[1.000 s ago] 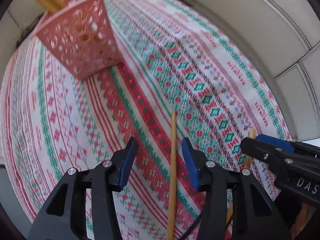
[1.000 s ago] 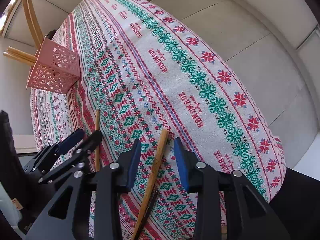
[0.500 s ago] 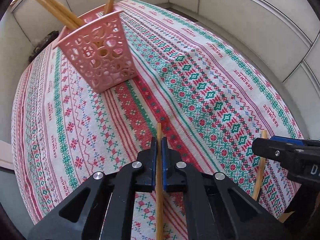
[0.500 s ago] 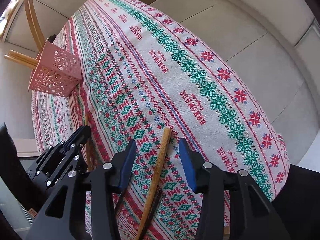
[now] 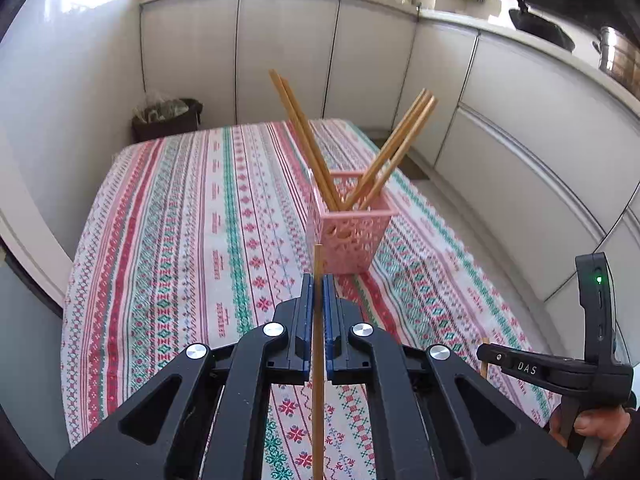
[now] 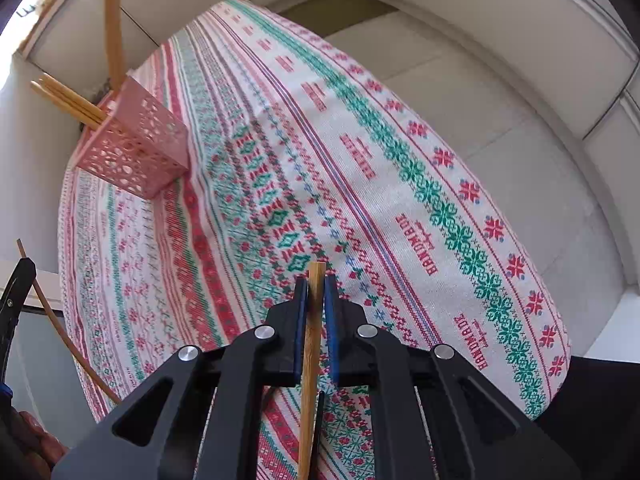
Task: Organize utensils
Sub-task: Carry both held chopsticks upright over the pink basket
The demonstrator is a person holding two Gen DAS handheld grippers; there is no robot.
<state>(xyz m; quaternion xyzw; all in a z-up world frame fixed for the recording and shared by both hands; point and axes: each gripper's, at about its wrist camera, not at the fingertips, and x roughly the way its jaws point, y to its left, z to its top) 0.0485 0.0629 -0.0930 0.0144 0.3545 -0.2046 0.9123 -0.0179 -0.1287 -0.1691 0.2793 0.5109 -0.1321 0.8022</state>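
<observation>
In the left wrist view my left gripper [image 5: 318,280] is shut on a wooden chopstick [image 5: 318,360] and holds it above the patterned tablecloth [image 5: 180,240]. Just beyond its tip stands the pink perforated basket [image 5: 348,236], upright, with several chopsticks [image 5: 312,148] leaning out of it. In the right wrist view my right gripper [image 6: 316,284] points steeply down, its jaws closing, both pads pressed on a second chopstick [image 6: 310,360] just over the cloth. The basket [image 6: 136,152] stands far off to its upper left. The left gripper's chopstick [image 6: 60,328] shows at the left edge.
White cabinet fronts [image 5: 280,52] ring the table, with a worktop carrying a pan [image 5: 540,28] and a pot. A dark bin [image 5: 168,118] sits on the floor past the table's far end. A hand [image 5: 592,428] grips the right tool at lower right.
My left gripper shut on its chopstick, lifted it off the cloth and tilted up to face the basket. My right gripper closed from open onto its chopstick and rose slightly.
</observation>
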